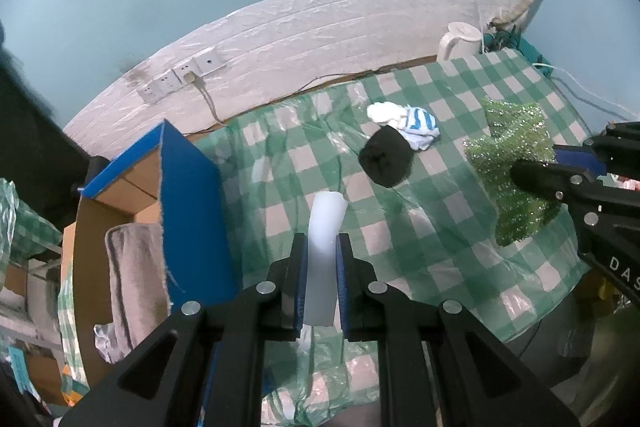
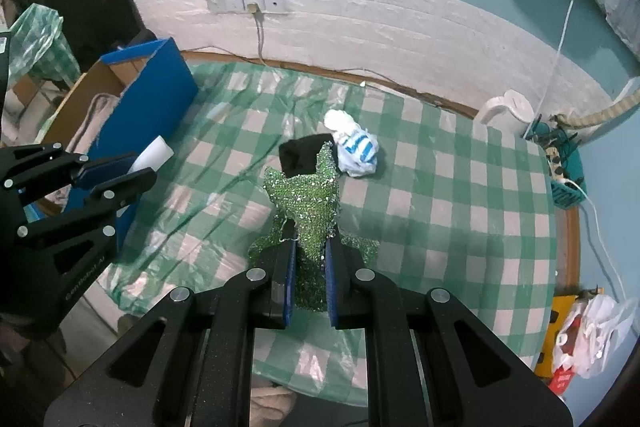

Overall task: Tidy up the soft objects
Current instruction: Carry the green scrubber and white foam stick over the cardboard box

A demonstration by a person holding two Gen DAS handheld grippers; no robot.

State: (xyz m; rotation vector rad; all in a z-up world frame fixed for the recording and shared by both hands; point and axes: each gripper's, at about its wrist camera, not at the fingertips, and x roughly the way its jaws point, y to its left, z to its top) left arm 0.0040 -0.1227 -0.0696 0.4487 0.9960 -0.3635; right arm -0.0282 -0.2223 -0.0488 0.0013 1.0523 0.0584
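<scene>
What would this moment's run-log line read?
left gripper: shut on white foam strip | right gripper: shut on green sparkly cloth | black cloth, striped sock: on table | blue box: left

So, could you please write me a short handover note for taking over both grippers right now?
Left gripper: shut on the white foam piece, lifted beside the blue box.
Right gripper: shut on the green sparkly cloth, above the checked table.
Done: a grey towel lies in the box.
Left: box both held items, then the black sock and the blue-striped white cloth on the table.
</scene>
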